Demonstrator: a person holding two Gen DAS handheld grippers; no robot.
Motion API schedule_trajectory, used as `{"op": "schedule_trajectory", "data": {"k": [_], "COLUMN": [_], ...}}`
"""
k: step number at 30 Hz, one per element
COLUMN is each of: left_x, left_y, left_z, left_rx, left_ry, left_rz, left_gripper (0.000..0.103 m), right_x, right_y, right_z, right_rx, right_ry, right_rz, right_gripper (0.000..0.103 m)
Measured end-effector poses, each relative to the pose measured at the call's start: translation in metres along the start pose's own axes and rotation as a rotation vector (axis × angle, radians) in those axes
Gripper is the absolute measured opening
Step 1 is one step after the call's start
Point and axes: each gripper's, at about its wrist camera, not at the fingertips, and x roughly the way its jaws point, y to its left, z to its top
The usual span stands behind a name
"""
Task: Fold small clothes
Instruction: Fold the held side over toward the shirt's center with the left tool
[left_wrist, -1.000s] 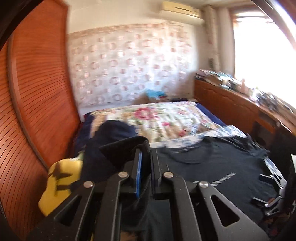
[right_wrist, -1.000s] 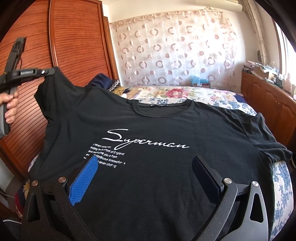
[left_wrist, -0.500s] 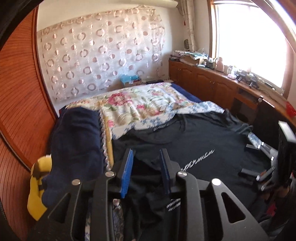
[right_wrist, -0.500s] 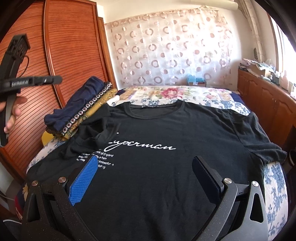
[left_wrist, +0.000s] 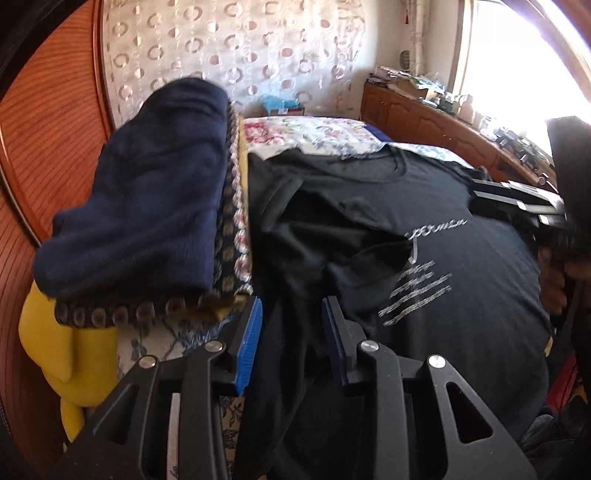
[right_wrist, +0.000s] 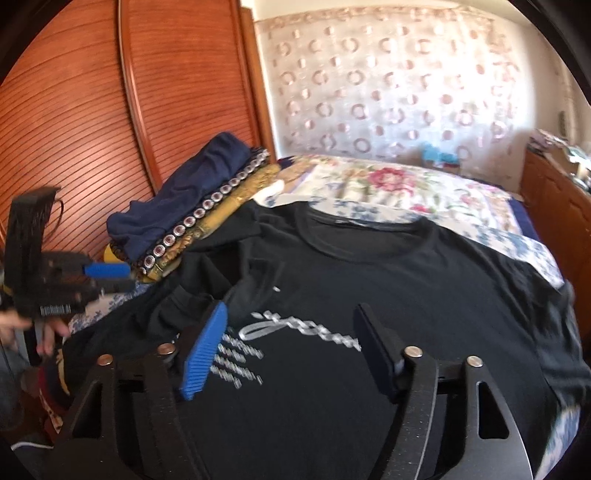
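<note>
left wrist view: the left tongs (left_wrist: 291, 332) hang low over the near left edge of one black t-shirt (left_wrist: 461, 266), which lies face up on the bed (left_wrist: 332, 136). the jaws have just been opening and stand partly spread, with a dark hanging fold of the shirt in the gap; no pad visibly presses on it. the shirt's left sleeve (left_wrist: 332, 229) is folded in over the chest and hides the start of the white script print, whose small lines are blurred past reading. one stack of folded clothes (left_wrist: 147, 206) fills the left, navy piece on top, a patterned trim below; how many pieces it holds cannot be counted. something yellow (left_wrist: 62, 347) under it is cut off by the frame. at the right edge the right tongs (left_wrist: 517, 203) show only as dark bars, their tips hard to make out.

right wrist view: the right tongs (right_wrist: 291, 343) hover over the shirt's print, jaws apart and just narrowed, nothing caught between the two pads. the shirt's right side blurs out and its hem is hidden behind the tool. the left tongs (right_wrist: 110, 277) appear at far left, slightly parted, beside the folded stack; a hand (right_wrist: 40, 328) below them is partly cut off. one floral bedspread (right_wrist: 388, 184) shows beyond the collar.
</note>
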Motion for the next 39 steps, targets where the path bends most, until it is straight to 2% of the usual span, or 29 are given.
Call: {"op": "schedule_trajectory", "data": {"k": [4, 8, 14, 16, 18, 21, 27, 35, 37, 38, 39], "left_x": [0.009, 0.016, 0.022, 0.022, 0.022, 0.022, 0.022, 0.022, 0.02, 0.019, 0.016], "left_y": [0.006, 0.012, 0.015, 0.015, 0.016, 0.016, 0.017, 0.017, 0.018, 0.019, 0.019], "left_z": [-0.006, -0.013, -0.015, -0.015, -0.017, -0.018, -0.02, -0.02, -0.019, -0.018, -0.018], "left_rx": [-0.024, -0.024, -0.032, -0.034, -0.029, -0.035, -0.038, -0.038, -0.049, -0.066, -0.077], "left_ry": [0.013, 0.023, 0.031, 0.025, 0.011, -0.003, -0.015, -0.009, -0.001, 0.001, -0.004], "left_rz": [0.012, 0.03, 0.031, 0.033, 0.04, 0.048, 0.051, 0.054, 0.05, 0.043, 0.035], "left_gripper": [0.032, 0.033, 0.034, 0.034, 0.036, 0.039, 0.04, 0.04, 0.04, 0.04, 0.04], "right_x": [0.043, 0.086, 0.117, 0.117, 0.114, 0.104, 0.074, 0.032, 0.022, 0.016, 0.009], "right_y": [0.011, 0.019, 0.024, 0.023, 0.023, 0.02, -0.005, -0.028, -0.029, -0.03, -0.032], "right_z": [0.015, 0.023, 0.02, 0.019, 0.016, 0.01, 0.0, -0.004, -0.008, -0.012, -0.017], "right_rx": [-0.02, -0.03, -0.067, -0.092, -0.113, -0.133, -0.099, -0.039, -0.037, -0.033, -0.023], "right_ry": [0.074, 0.146, 0.222, 0.222, 0.222, 0.211, 0.172, 0.1, 0.091, 0.086, 0.079], "right_rz": [0.043, 0.039, -0.006, -0.026, -0.029, -0.041, -0.19, -0.221, -0.225, -0.226, -0.219], "right_gripper": [0.056, 0.047, 0.045, 0.036, 0.019, 0.009, 0.008, 0.009, 0.024, 0.04, 0.048]}}
